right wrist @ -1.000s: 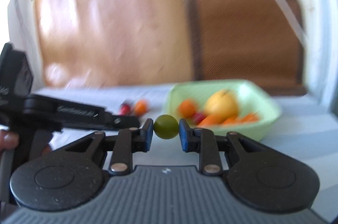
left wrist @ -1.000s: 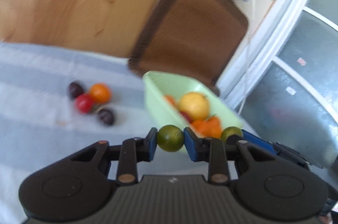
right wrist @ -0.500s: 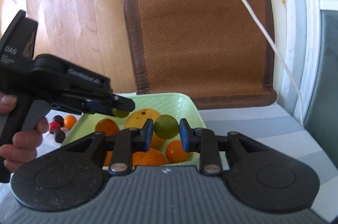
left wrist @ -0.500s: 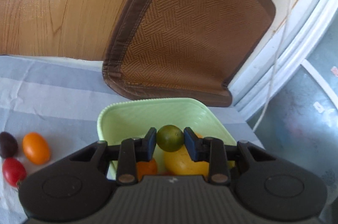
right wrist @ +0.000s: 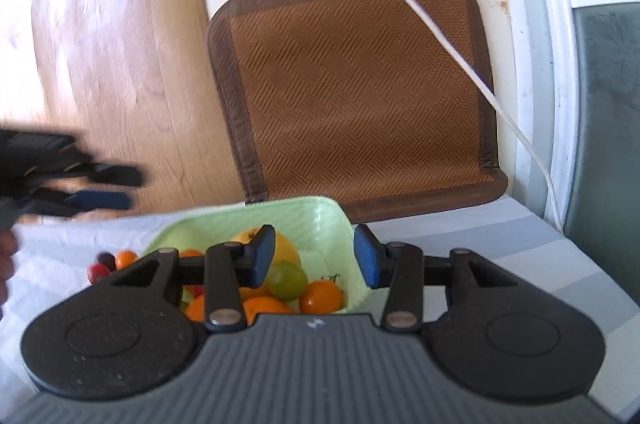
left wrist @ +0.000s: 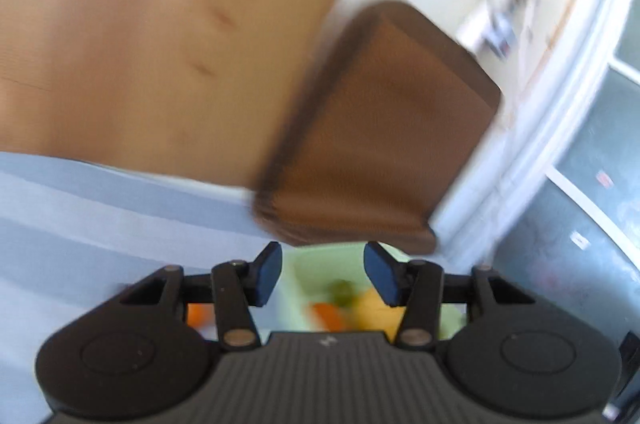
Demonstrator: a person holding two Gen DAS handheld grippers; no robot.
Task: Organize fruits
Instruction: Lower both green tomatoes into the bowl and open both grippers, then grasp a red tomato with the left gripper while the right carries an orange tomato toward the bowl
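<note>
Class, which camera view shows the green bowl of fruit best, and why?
The right wrist view: the green bowl is sharp, with its fruit easy to tell apart. In the left wrist view the bowl is motion-blurred and mostly hidden behind the left gripper.

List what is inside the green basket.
The green basket holds a large yellow fruit, a green tomato and orange tomatoes. The right claw covers its near part, so anything there is hidden.
</note>
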